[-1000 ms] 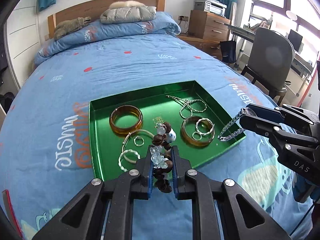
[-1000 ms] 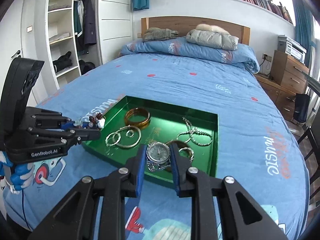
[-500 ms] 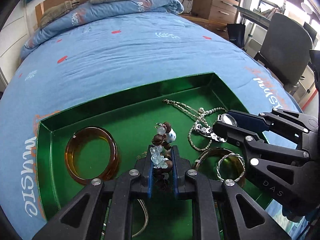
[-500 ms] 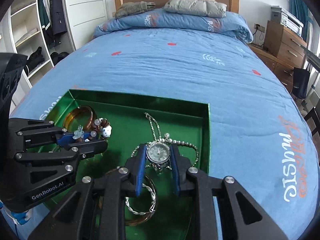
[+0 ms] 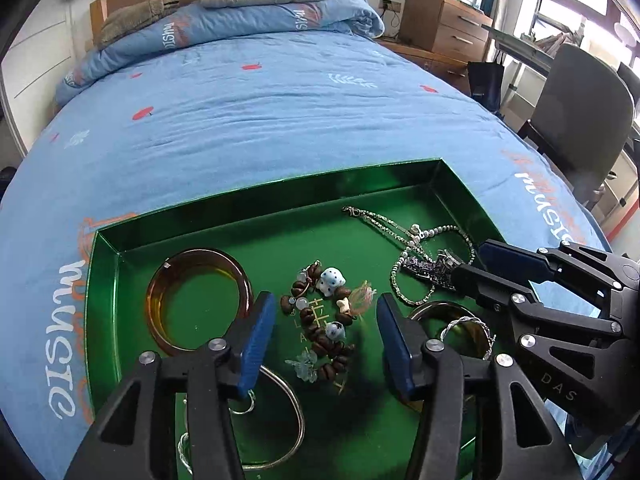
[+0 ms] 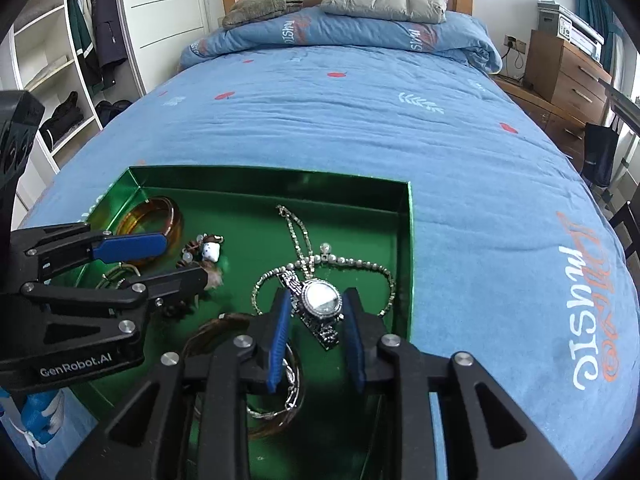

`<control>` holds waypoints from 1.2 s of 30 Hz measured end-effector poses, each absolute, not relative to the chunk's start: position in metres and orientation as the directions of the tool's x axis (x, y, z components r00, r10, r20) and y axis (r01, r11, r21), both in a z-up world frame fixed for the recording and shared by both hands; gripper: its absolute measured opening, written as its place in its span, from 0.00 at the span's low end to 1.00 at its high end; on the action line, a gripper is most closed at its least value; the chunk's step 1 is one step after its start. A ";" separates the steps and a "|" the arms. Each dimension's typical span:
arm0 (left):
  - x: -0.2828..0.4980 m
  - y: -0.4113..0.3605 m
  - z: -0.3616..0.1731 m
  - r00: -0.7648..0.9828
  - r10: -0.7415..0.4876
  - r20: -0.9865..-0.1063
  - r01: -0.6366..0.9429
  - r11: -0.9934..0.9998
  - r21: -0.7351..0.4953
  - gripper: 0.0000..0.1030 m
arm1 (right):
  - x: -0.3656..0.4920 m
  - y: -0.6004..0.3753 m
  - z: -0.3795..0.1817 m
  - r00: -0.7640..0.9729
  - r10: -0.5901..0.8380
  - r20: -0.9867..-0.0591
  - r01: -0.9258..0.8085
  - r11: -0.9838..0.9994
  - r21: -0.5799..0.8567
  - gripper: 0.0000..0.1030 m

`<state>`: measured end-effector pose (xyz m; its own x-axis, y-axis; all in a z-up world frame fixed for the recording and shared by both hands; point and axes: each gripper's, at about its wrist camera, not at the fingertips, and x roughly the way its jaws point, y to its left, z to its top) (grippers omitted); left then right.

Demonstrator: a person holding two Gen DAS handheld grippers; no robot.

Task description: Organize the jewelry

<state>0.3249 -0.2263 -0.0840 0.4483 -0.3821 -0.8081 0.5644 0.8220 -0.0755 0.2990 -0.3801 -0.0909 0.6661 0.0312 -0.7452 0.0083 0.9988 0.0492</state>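
Observation:
A green tray lies on the blue bed. My left gripper hangs low over it with its jaws opening. The brown beaded bracelet with white charms lies loose on the tray floor between its fingers. My right gripper is at the tray's right side, jaws opening too. The silver watch rests on the tray between the blue pads, on top of a silver chain necklace.
An amber bangle lies at the tray's left; a second bangle with a twisted silver bracelet and thin silver hoops lie near me. Wooden drawers and a chair stand right of the bed, a wardrobe left.
Both grippers came down into the tray. The left jaws spread and the beaded bracelet dropped onto the tray floor. The right jaws widened around the watch, which now rests on the tray.

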 end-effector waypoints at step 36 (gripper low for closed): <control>0.073 -0.061 0.053 0.857 -0.144 -0.495 0.224 0.969 0.105 1.00 | 0.044 -0.288 0.013 0.824 0.002 -0.566 0.026 0.999 0.043 0.50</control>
<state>0.0735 -0.0606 0.0526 0.8570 -0.1440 -0.4948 0.2236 0.9689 0.1055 0.0438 -0.2882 0.0127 0.8244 0.0024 -0.5660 0.0264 0.9987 0.0427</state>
